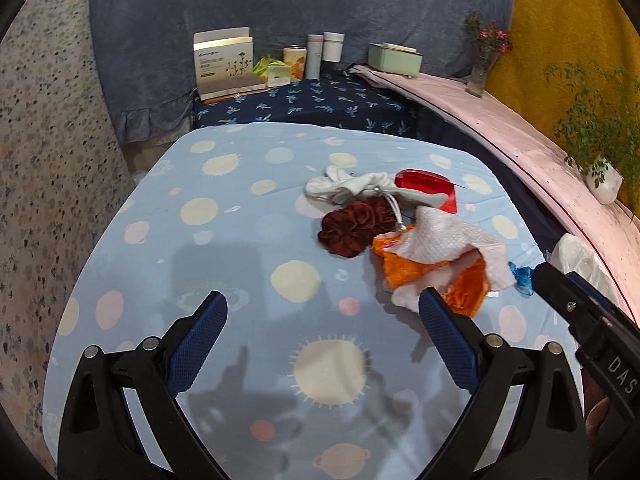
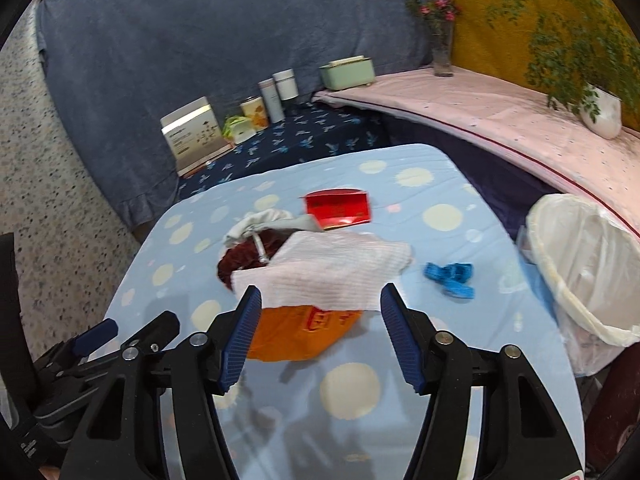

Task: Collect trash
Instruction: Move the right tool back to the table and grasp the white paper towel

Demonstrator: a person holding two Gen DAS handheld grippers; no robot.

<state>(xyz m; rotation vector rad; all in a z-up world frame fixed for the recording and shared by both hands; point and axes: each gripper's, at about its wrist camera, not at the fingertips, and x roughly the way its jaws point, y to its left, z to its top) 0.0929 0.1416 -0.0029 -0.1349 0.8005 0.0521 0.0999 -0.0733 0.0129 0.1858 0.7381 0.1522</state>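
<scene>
A pile lies on the light blue spotted table (image 1: 240, 248): a white paper towel (image 1: 452, 240) over an orange wrapper (image 1: 404, 266), a dark red scrunchie (image 1: 352, 226), a white cloth pouch (image 1: 352, 186), a red packet (image 1: 432, 184) and a blue scrap (image 1: 522, 276). My left gripper (image 1: 322, 316) is open and empty, left of the pile. My right gripper (image 2: 320, 312) is open just before the paper towel (image 2: 332, 272) and orange wrapper (image 2: 296, 336). The red packet (image 2: 340, 208) and blue scrap (image 2: 450, 276) lie beyond. A white-lined trash bin (image 2: 584, 272) stands at the table's right.
A dark blue shelf (image 1: 320, 104) behind the table holds a box (image 1: 224, 64), cans and tubes. A pink ledge (image 2: 480, 108) at the right carries a green box (image 2: 348, 72), a flower vase (image 2: 442, 52) and a potted plant (image 2: 600, 112).
</scene>
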